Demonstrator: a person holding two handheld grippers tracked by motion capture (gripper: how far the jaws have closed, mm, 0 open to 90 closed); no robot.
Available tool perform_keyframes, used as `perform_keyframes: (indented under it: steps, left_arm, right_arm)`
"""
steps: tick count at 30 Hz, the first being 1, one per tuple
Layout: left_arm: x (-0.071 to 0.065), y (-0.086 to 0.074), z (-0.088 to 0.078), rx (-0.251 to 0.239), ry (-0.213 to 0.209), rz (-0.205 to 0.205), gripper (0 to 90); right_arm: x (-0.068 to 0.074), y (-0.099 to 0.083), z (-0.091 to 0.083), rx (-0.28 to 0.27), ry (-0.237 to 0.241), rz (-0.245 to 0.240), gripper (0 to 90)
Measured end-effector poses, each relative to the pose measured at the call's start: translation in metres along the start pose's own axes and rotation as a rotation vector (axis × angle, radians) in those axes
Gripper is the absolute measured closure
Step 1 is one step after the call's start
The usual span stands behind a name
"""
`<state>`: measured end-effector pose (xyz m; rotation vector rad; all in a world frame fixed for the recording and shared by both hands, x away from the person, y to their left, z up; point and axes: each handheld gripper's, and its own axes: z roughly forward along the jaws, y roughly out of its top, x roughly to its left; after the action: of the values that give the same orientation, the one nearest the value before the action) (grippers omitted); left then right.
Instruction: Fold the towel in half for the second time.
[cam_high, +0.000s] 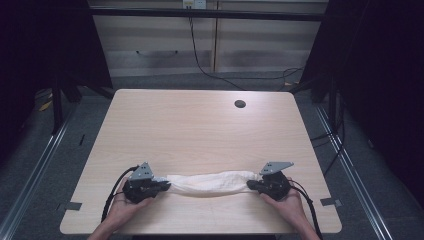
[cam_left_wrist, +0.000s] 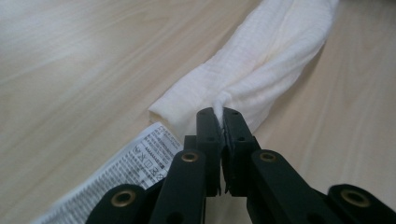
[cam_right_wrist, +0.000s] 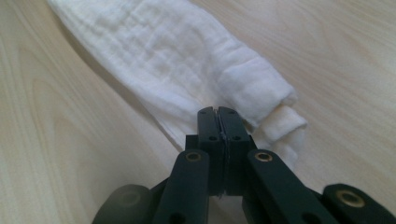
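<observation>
Both grippers, left (cam_high: 162, 187) and right (cam_high: 252, 185), had jaws clamped on opposite ends of a rolled white cloth (cam_high: 210, 181) stretched along the table (cam_high: 200, 125)

Dim high view w/ dark edges; gripper views brighter, soft shadows.

On the pale wooden worktop (cam_high: 200, 125) I see a rolled white cloth (cam_high: 210, 182) stretched along the near edge between my black left gripper (cam_high: 162, 187) and black right gripper (cam_high: 252, 184), each meeting one end, a round dark hole (cam_high: 240, 104) far behind.
</observation>
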<state>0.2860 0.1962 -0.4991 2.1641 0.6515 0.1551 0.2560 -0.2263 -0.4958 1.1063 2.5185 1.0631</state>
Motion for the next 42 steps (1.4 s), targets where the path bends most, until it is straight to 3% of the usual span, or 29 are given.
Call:
perform_keyframes:
  steps: [3, 7, 11, 17, 20, 23, 26, 30, 32, 37, 38, 39, 40, 42]
  left_arm:
    - [0.004, 0.004, 0.003, 0.01, 0.009, 0.0, 86.9]
    - [0.006, 0.003, 0.003, 0.004, -0.029, -0.016, 85.2]
    - [0.006, 0.0, -0.001, 0.003, -0.049, -0.041, 71.5]
    - [0.007, 0.005, -0.014, -0.083, -0.116, -0.1, 53.6]
    - [0.009, 0.009, -0.022, -0.134, -0.131, -0.116, 50.6]
    - [0.01, 0.01, -0.024, -0.151, -0.136, -0.129, 49.4]
    - [0.01, 0.012, -0.025, -0.16, -0.134, -0.132, 49.1]
    - [0.011, 0.016, -0.024, -0.186, -0.164, -0.144, 50.8]
    - [0.013, 0.018, -0.023, -0.204, -0.162, -0.173, 56.1]
    - [0.016, 0.027, -0.023, -0.254, -0.159, -0.183, 63.7]
    - [0.016, 0.028, -0.021, -0.247, -0.168, -0.181, 63.7]
    - [0.014, 0.028, -0.017, -0.221, -0.144, -0.175, 66.5]
    - [0.013, 0.028, -0.013, -0.176, -0.119, -0.163, 72.7]
    - [0.011, 0.023, -0.005, -0.097, -0.124, -0.148, 78.2]
  right_arm:
    - [-0.005, 0.003, 0.003, -0.005, -0.015, 0.003, 89.5]
    - [-0.01, 0.003, 0.004, -0.023, -0.008, 0.034, 89.3]
    - [-0.01, 0.001, 0.004, -0.033, -0.008, 0.03, 89.2]
    - [-0.01, 0.001, 0.004, -0.036, -0.002, 0.032, 88.9]
    - [-0.01, 0.001, 0.004, -0.037, -0.001, 0.031, 88.6]
    - [-0.009, 0.001, 0.004, -0.037, -0.001, 0.031, 88.0]
    - [-0.008, 0.001, 0.003, -0.038, 0.001, 0.026, 86.7]
    - [-0.006, 0.001, 0.002, -0.042, 0.005, 0.015, 86.6]
    - [-0.005, 0.001, 0.003, -0.035, 0.003, 0.013, 87.4]
    - [-0.005, 0.001, 0.003, -0.037, 0.002, 0.014, 87.5]
    - [-0.005, 0.001, 0.003, -0.036, 0.002, 0.015, 87.6]
    - [-0.006, 0.001, 0.003, -0.038, 0.003, 0.012, 87.6]
    - [-0.006, 0.001, 0.003, -0.037, 0.007, 0.013, 87.6]
    - [-0.006, 0.0, 0.003, -0.036, 0.006, 0.012, 87.6]
